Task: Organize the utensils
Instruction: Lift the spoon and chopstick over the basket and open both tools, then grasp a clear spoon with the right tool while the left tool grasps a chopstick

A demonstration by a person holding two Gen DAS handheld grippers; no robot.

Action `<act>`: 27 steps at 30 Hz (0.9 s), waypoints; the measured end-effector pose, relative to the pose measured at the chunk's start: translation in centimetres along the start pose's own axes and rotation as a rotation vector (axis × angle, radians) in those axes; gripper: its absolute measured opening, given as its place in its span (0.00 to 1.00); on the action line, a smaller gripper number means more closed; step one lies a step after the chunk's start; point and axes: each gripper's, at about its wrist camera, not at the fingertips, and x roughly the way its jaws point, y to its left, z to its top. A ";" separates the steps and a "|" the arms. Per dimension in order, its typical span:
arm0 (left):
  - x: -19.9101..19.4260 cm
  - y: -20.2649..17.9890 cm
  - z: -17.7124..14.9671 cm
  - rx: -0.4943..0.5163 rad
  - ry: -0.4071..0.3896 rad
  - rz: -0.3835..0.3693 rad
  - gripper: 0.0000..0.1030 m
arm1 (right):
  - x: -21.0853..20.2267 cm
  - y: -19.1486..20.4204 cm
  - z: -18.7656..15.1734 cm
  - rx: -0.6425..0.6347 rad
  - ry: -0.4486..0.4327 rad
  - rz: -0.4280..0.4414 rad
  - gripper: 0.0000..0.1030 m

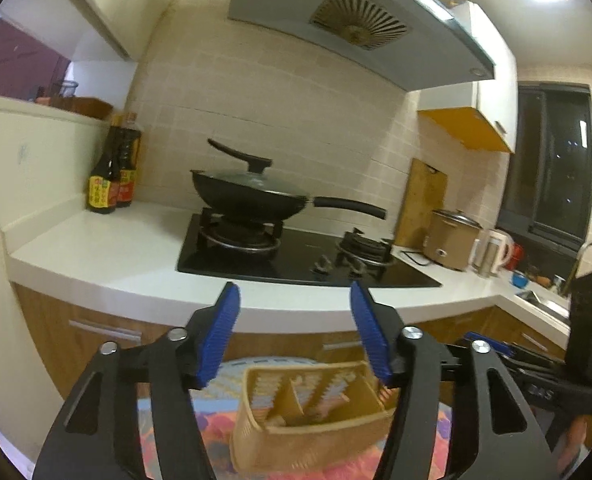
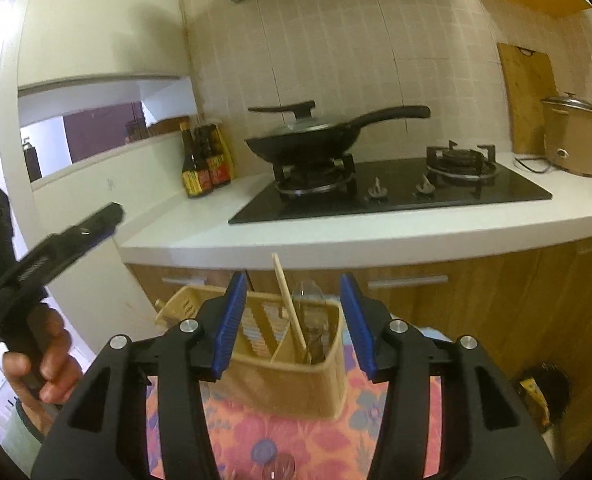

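Right wrist view: near to far, from the blue pads outward.
Right tongs (image 2: 292, 320): jaws stand partly apart, blue pads clear of everything, nothing gripped between them.
Right tongs, contact: neither pad touches the basket; its rim shows in the gap just beyond them.
Utensil basket (image 2: 296, 376): tan, slotted, with dividers inside, standing on a flowered cloth (image 2: 256, 428) right ahead of and below the right tongs.
Chopstick (image 2: 290, 304): pale and slim, leaning in the basket's right-hand compartment, its top rising between the two pads but beyond them.
Clear utensil (image 2: 310, 320): see-through piece in the same compartment, just right of the chopstick; its kind is too faint to tell.
Person's hand (image 2: 40, 364): at the left edge, wrapped around the black handle of the other tool.
Left wrist view: same order.
Left tongs (image 1: 296, 328): jaws wide apart, wider than the right pair, pads bare and holding nothing.
Basket from the left tongs (image 1: 312, 412): below and just ahead of the pads, blurred, not touched.
Counter (image 1: 108, 252): white, beyond the basket, above wooden cabinet fronts.
Hob (image 1: 296, 260): black glass, set in the counter straight ahead.
Wok (image 1: 252, 196): black, lidded, on the left burner.
Sauce bottles (image 1: 112, 172): dark, far left on the counter by the wall.
Cutting board (image 1: 420, 200): leaning on the tiles, far right.
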 end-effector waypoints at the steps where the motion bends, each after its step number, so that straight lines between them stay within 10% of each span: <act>1: -0.6 -0.4 0.0 0.008 0.000 -0.004 0.64 | -0.5 0.1 0.0 -0.001 0.012 -0.004 0.45; 16: -5.2 -4.0 -9.9 0.000 0.381 -0.018 0.64 | -2.1 0.7 -9.8 -0.018 0.464 -0.028 0.45; 27: -3.3 -4.6 -19.8 0.044 0.718 -0.024 0.53 | -1.9 1.0 -19.6 0.032 0.618 0.013 0.21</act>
